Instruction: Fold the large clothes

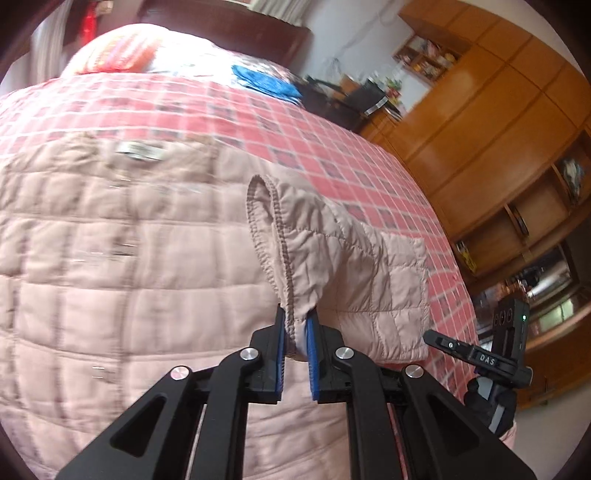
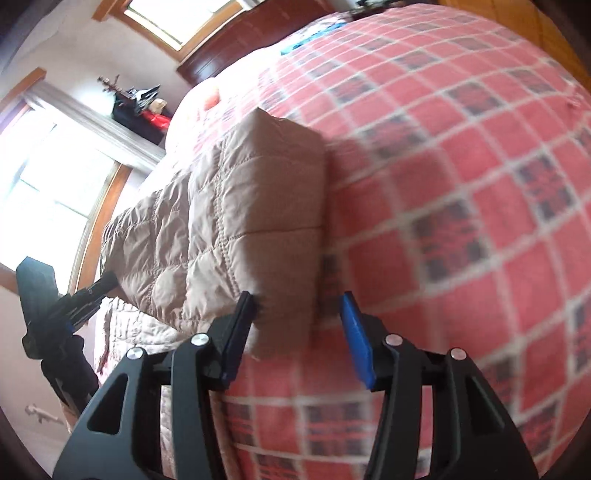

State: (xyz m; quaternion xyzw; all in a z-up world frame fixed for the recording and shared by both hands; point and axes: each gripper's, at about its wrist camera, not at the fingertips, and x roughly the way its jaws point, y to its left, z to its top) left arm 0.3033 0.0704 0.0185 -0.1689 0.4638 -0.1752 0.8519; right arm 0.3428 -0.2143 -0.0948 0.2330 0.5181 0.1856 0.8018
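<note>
Left wrist view: one pale pink quilted puffer jacket (image 1: 110,258), soft padded fabric stitched in squares, lies spread flat on a bed covered by a red-and-white checked bedspread (image 1: 295,122). The jacket's sleeve (image 1: 351,266) is lifted above the body panel, its ribbed cuff (image 1: 273,236) gaping open, with the cuff's edge clamped between the blue-padded fingers of the left gripper (image 1: 295,339); the jaws stand nearly together, with only a thin pinch of fabric between them. The right gripper (image 1: 480,360) shows beyond the sleeve, off the jacket's side edge. In the right wrist view the right gripper (image 2: 299,325) is spread wide; a squared-off fold of the jacket (image 2: 258,206) sits between the jaws, the left pad touching or just beside it and the right pad well clear, so nothing is gripped. Handling, as judged: light, limp and compressible, with a smooth shell likely to slip, so a thin pinch may creep out; stitched seams, cuffs and hem edges offer the surest hold. The padding should spring back, so folds may need pressing flat. Beside the bed stand a wooden wardrobe (image 1: 498,122) and a dark headboard (image 1: 236,26).
</note>
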